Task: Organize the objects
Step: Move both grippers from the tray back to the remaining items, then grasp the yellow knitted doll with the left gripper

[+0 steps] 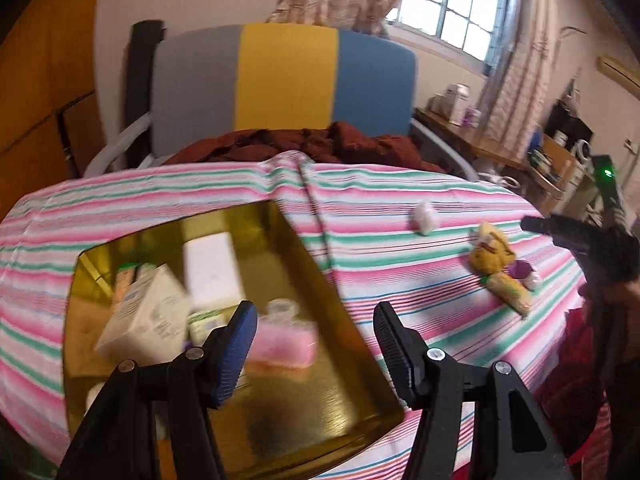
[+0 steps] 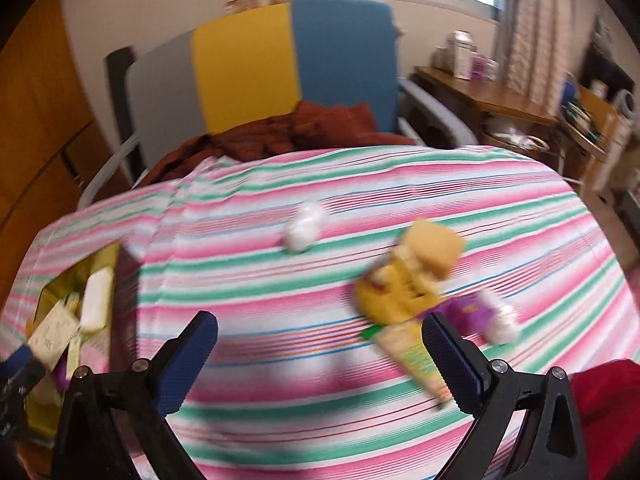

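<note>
**Both tools empty, a small pile waiting: where we could have slipped**

We had the striped tablecloth under everything, and a gold tin at its left side, already holding boxes and a pink bottle. That tin was our biggest worry. Its near wall sat right under our left gripper, whose jaws stood spread with nothing between them. Had we dropped that hand carelessly, we judged a finger could have clipped the rim and shoved the tin across the cloth.

Next, the cloth itself. It showed a fold running up its middle, and we reckoned any dragging contact could have bunched it and carried loose items along.

Then the pile on the right: a yellow packet, a pale green packet just beside it and a purple item touching the group. Our right gripper hovered near them, jaws wide apart and empty. The view was blurred, so we could not tell exactly how the pieces overlapped. Closing there risked pinching two at once, or nudging one away.

Smallest, the white wad sat well apart; light, we guessed, and easy to knock off.
</note>
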`<state>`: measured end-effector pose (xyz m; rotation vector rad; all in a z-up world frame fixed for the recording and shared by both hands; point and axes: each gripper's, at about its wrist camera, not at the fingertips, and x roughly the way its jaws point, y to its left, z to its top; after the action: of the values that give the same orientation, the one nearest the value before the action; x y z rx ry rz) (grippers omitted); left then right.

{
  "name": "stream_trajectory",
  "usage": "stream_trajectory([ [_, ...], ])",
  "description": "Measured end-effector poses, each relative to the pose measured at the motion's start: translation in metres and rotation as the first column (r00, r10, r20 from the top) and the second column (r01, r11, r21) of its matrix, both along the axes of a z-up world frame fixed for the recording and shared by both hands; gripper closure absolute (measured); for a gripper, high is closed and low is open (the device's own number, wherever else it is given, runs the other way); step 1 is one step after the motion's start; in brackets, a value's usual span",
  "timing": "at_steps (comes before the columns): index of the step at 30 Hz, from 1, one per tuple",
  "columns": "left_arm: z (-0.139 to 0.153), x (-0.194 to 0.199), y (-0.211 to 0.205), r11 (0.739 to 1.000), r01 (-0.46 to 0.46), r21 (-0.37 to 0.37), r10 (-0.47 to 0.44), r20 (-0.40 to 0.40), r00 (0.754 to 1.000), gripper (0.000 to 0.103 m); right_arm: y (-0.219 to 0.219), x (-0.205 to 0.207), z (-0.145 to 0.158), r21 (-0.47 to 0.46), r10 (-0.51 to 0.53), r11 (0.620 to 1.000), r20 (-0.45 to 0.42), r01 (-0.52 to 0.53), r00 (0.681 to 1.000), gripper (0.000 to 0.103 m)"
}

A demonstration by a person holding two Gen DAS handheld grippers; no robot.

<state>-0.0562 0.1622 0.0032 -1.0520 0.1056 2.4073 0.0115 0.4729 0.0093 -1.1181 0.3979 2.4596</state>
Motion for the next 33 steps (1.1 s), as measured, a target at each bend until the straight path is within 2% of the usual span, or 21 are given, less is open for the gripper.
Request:
stream_trajectory([
  [6, 0.008, 0.0, 0.051, 0.993, 0.119, -0.002, -0.119, -0.002, 0.993, 0.042, 0.088, 0.016, -0.008, -0.074, -0.209, 0.975, -0.022, 0.207, 0.978, 0.0],
  [8, 0.009, -0.001, 0.068, 0.989, 0.15, -0.005, -0.15, -0.001, 0.989, 0.042, 0.107, 0.022, -0.016, -0.099, -0.271, 0.959, -0.024, 0.267, 0.962, 0.0],
  [14, -0.004, -0.01, 0.129, 0.968, 0.25, -0.009, -0.249, 0.066, 0.966, 0.042, 0.143, 0.048, -0.034, -0.273, -0.418, 0.883, -0.085, 0.383, 0.904, 0.0],
  [19, -0.019, -0.018, 0.179, 0.949, 0.314, 0.042, -0.316, 0.157, 0.936, 0.042, 0.155, 0.058, -0.043, -0.384, -0.468, 0.83, -0.087, 0.403, 0.88, 0.0],
  [24, -0.032, -0.03, 0.226, 0.932, 0.352, 0.085, -0.362, 0.239, 0.901, 0.041, 0.152, 0.056, -0.046, -0.432, -0.45, 0.823, -0.1, 0.369, 0.887, 0.0],
  [25, -0.034, -0.031, 0.233, 0.928, 0.362, 0.091, -0.373, 0.244, 0.895, 0.039, 0.152, 0.056, -0.046, -0.436, -0.445, 0.824, -0.103, 0.362, 0.889, 0.0],
  [28, -0.043, -0.036, 0.258, 0.914, 0.388, 0.118, -0.406, 0.262, 0.876, 0.023, 0.15, 0.056, -0.045, -0.446, -0.431, 0.829, -0.122, 0.339, 0.894, 0.0],
  [33, -0.057, -0.043, 0.293, 0.903, 0.412, 0.12, -0.429, 0.269, 0.862, 0.019, 0.152, 0.059, -0.047, -0.478, -0.417, 0.823, -0.142, 0.307, 0.898, 0.0],
])
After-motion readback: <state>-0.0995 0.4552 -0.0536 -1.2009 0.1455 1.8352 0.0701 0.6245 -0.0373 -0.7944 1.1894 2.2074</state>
